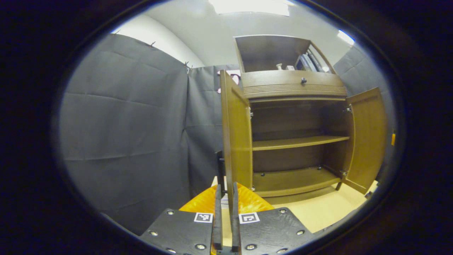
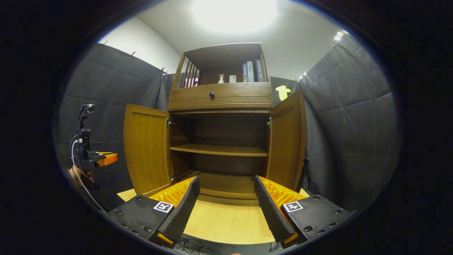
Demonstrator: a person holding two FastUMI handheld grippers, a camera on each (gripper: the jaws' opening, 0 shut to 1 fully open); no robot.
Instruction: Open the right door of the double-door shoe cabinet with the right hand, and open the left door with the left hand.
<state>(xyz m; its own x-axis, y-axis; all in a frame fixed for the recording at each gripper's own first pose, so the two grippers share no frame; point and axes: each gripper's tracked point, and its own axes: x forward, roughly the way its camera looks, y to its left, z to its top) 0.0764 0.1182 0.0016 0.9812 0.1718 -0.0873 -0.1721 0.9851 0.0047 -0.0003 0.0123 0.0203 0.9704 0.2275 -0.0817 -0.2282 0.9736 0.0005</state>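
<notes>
The left gripper (image 1: 225, 198) has its fingers nearly closed, a narrow gap between them, aligned with the lower edge of the left door (image 1: 236, 134) of the shoe cabinet (image 2: 221, 141); whether they press on that edge cannot be told. In the right gripper view, the left gripper (image 2: 106, 158) shows farther off, just left of the left door (image 2: 147, 152), with part of a hand (image 2: 78, 175) below it. The right gripper (image 2: 226, 198) stands wide apart and holds nothing, in front of the cabinet's open centre, above the light wooden floor board (image 2: 226, 221). Both doors are swung open; the right door (image 2: 286, 138) is angled outward. Inside, one middle shelf (image 2: 219, 149) is bare. Above the doors sits a drawer with a dark knob (image 2: 211, 94). The cabinet's top compartment holds books (image 2: 252, 72) and small items.
</notes>
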